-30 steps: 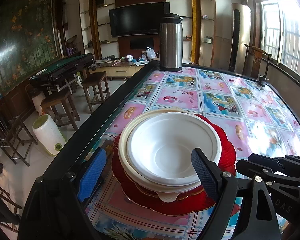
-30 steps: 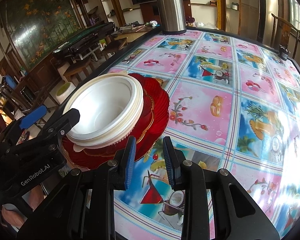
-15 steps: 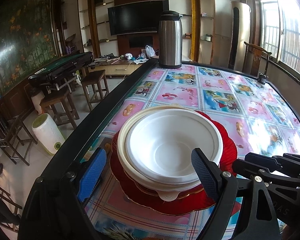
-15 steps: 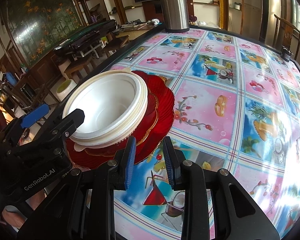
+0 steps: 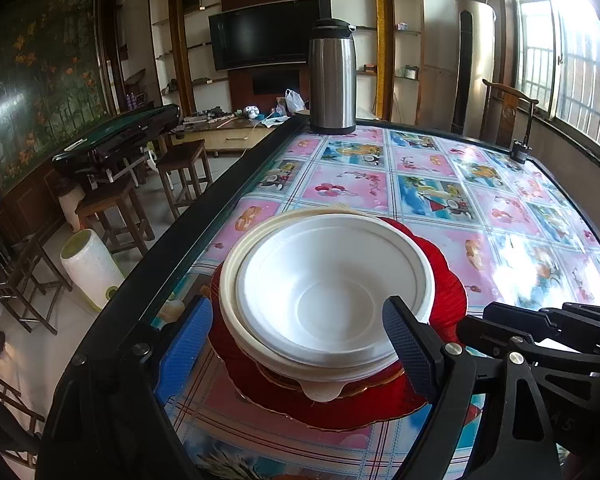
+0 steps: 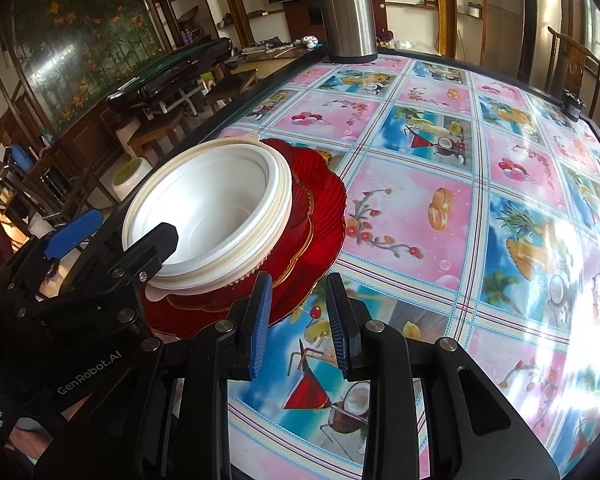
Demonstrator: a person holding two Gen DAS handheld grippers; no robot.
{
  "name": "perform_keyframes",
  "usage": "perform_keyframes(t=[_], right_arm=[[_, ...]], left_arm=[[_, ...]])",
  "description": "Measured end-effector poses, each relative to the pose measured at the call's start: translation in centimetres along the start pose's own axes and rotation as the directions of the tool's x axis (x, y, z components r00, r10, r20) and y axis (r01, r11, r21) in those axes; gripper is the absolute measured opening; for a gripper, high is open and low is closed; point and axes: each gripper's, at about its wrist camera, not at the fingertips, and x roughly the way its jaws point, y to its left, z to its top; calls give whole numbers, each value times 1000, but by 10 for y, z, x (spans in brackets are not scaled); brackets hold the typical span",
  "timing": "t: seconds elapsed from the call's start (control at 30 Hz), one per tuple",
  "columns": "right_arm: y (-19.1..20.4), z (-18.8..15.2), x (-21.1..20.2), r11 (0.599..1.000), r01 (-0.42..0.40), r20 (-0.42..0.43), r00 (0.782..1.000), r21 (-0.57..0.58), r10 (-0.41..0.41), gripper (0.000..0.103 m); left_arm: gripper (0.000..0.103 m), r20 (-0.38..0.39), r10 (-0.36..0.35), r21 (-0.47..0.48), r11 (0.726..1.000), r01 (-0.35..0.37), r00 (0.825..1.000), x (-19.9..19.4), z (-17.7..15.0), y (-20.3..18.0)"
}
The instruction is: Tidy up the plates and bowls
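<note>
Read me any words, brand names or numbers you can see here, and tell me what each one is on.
"GenRobot.AI": white print on the black body of the left gripper, right wrist view.
"A5", faint embossed characters: on the right gripper body at the left wrist view's lower right; possibly part of a longer mark.
Small white print at the right wrist view's lower left edge: too small to read.
Tablecloth: pictures only, no readable words.
</note>
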Motion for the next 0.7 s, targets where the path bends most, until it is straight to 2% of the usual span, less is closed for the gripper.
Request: perform_keyframes(t=[0.7], right_arm=[[-5,0,1,1000,-2,-1,1000,20,2,28]], left_arm=[[87,-2,-10,-5,1000,10,1000,-5,-1,3]])
